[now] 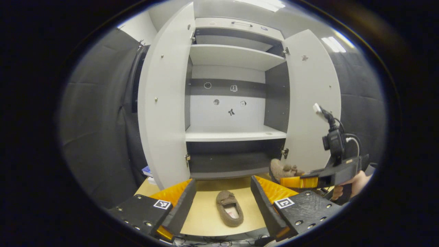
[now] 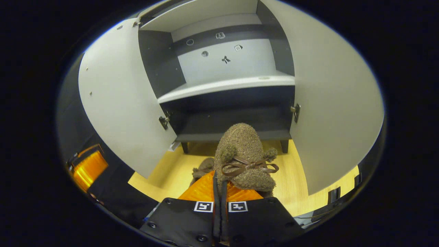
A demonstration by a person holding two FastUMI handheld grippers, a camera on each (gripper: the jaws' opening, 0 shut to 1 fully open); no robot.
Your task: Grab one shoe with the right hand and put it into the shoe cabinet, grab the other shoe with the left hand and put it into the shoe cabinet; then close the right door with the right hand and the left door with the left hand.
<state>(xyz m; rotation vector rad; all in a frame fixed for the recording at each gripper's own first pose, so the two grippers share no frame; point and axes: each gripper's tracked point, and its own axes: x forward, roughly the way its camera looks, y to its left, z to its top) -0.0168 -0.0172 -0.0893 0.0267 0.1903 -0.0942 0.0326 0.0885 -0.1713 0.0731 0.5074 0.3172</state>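
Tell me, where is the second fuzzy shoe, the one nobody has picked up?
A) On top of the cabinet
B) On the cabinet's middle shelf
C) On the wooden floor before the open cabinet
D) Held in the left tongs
C: the loose shoe lies on the wooden floor between the open left tongs, before the cabinet.

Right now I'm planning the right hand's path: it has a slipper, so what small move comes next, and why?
Probably ease the right tongs forward toward the dark bottom shelf of the grey shoe cabinet. They are shut on the fuzzy brown slipper with a bow, which hangs above the yellow wooden floor just short of that shelf. Both doors stand open, so the way looks free.
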